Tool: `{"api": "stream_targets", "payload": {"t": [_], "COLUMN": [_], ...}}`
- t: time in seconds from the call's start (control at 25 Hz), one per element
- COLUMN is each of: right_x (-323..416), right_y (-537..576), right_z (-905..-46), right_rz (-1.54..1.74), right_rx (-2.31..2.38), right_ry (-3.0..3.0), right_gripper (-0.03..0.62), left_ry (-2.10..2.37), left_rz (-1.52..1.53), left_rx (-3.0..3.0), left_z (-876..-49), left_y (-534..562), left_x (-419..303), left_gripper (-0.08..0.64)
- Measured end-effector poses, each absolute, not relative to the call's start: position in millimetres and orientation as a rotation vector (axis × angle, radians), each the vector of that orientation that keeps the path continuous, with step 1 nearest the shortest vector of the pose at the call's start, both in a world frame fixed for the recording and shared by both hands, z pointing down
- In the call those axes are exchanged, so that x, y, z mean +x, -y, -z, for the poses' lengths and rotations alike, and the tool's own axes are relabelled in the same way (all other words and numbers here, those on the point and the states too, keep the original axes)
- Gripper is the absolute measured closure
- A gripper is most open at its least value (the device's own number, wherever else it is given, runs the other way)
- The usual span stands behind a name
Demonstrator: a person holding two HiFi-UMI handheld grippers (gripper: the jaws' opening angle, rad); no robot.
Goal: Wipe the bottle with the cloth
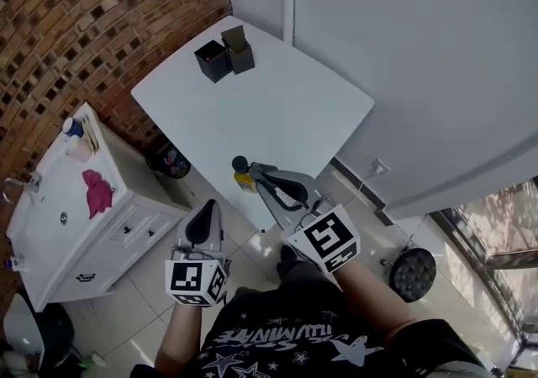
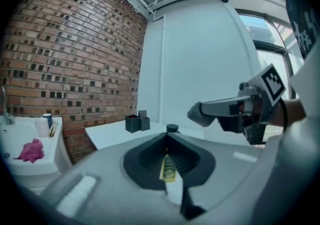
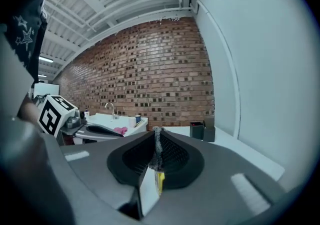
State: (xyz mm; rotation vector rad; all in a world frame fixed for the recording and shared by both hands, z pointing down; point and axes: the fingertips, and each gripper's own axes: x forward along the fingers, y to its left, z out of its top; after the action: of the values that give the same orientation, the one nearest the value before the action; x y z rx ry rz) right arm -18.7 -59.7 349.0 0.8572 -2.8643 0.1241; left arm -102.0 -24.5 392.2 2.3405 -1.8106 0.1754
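A small bottle [image 1: 241,173] with a black cap and a yellow label stands near the front edge of the white table [image 1: 277,107]. My right gripper [image 1: 254,170] points at it from the right, tips right beside it. A thin grey fuzzy strip [image 3: 158,150] is pinched between the right gripper's [image 3: 157,132] jaws, with the yellow label [image 3: 159,181] showing below it. My left gripper [image 1: 204,205] hangs short of the table, shut and empty; beyond its tips [image 2: 167,135] I see the bottle cap [image 2: 172,128]. A pink cloth [image 1: 97,191] lies on the sink cabinet at the left.
Two black boxes [image 1: 225,55] stand at the table's far corner. The white sink cabinet [image 1: 50,229] with a tap and cups stands against the brick wall on the left. A dark bin [image 1: 170,162] sits between cabinet and table. A round black object [image 1: 412,274] lies on the floor.
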Motion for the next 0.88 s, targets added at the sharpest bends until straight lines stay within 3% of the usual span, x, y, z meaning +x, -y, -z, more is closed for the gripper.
{"api": "stream_targets", "payload": {"t": [0.88], "right_x": [-67.0], "right_y": [102.2], "right_z": [-368.6], "right_rz": [-0.095], "right_rx": [0.815], "right_ry": [2.724], "right_gripper": [0.557], "left_ry": [1.648], "left_rz": [-0.279], "left_rx": [2.399], "left_z": [-416.6], "left_y": [62.3], "left_x": [-102.9], "left_gripper": [0.555]}}
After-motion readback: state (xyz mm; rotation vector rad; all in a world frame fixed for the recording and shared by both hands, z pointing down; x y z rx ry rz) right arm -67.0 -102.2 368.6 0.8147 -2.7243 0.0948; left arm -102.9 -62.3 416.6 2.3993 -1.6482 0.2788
